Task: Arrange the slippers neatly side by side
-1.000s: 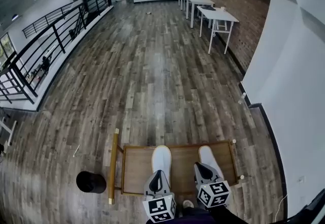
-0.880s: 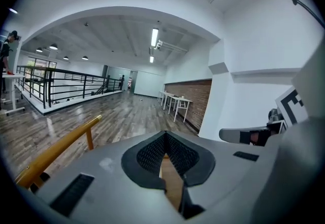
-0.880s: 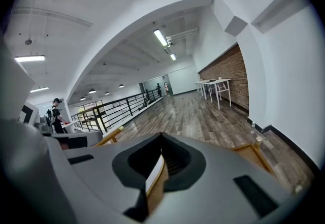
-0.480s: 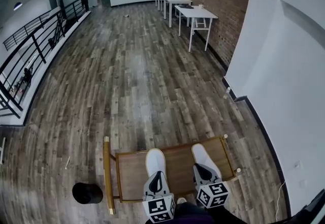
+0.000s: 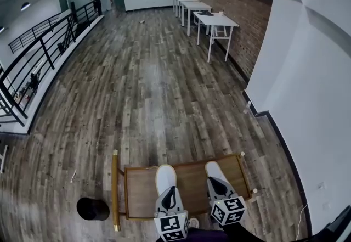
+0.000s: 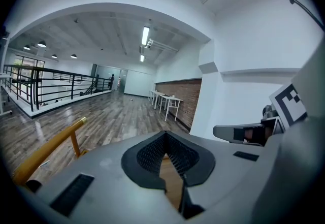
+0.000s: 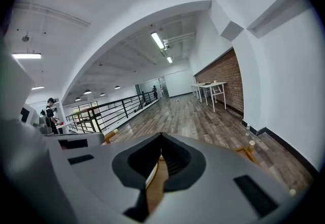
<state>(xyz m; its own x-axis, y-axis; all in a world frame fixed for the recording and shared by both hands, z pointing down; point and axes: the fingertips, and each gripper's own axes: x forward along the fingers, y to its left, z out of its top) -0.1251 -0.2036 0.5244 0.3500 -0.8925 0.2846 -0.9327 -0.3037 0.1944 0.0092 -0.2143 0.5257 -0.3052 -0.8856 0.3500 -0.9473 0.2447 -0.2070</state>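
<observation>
Currently both slippers are lying on the low wooden stand (image 5: 141,187), toes toward its far edge, heels toward the near edge. The left slipper (image 5: 164,175) is sitting about mid-stand. The right slipper (image 5: 213,169) is sitting nearer the right edge, its toe leaning slightly inward. They are running roughly parallel, with bare wood showing between them.

The left gripper (image 5: 169,192) is hovering at the heel of the left slipper and the right gripper (image 5: 215,182) at the heel of the right one. In each gripper view the jaws are meeting at the tip, leaving only a thin slit. Only wood is showing through it, and no slipper is gripped.

Judgement: placing is looking done, and the final tidy is in hand. The next move is calling for a small nudge of the right slipper toward the left one, squaring its toe, then a clean lift-off.

A black round object (image 5: 92,209) is standing on the floor off the stand's near left corner.
</observation>
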